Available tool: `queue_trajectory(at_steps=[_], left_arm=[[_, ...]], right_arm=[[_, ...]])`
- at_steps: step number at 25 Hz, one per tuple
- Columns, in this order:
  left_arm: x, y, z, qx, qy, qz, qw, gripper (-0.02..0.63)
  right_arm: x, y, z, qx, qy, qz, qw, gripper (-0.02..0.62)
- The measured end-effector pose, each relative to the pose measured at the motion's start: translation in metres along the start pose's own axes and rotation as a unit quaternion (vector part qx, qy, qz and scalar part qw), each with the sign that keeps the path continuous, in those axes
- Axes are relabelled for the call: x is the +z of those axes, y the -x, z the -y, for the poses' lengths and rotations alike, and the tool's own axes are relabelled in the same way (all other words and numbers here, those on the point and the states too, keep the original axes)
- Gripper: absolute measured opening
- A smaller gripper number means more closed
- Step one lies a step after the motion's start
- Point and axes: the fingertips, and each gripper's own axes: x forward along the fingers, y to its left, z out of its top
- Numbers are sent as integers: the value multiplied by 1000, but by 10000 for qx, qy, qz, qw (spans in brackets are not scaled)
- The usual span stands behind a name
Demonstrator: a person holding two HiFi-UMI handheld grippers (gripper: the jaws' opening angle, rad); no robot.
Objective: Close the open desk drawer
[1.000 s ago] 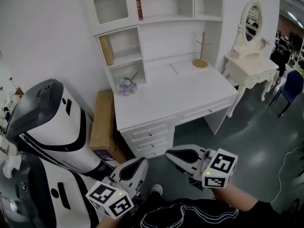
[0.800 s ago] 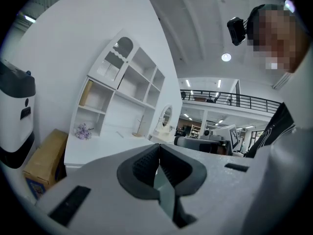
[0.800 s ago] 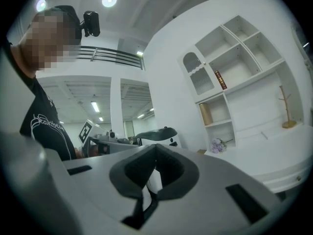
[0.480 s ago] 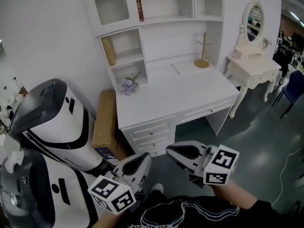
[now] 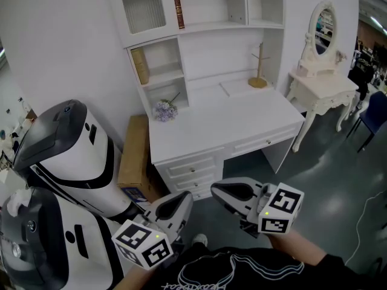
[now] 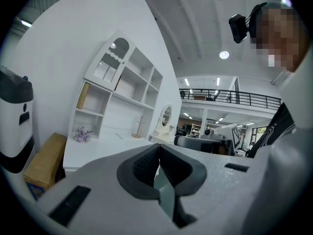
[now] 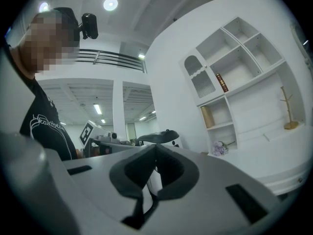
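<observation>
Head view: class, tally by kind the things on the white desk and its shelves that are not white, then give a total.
Books: 2 (dark red, tan)
Purple flower bunch: 1
Wooden stand: 1
Total: 4

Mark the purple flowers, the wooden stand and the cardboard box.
purple flowers (image 5: 161, 109), head view, on the blossoms.
wooden stand (image 5: 259, 82), head view, on its round base.
cardboard box (image 5: 132, 150), head view, on its top face.

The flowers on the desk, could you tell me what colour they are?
The flowers are pale lilac, clearest in the head view.
</observation>
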Motion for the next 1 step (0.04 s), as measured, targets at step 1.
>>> queue_trajectory(at_steps=[1], left_arm=[[-1, 1, 1, 3, -4, -4, 10000, 5]], right_arm=[[-1, 1, -1, 5, -3, 1, 10000, 6]])
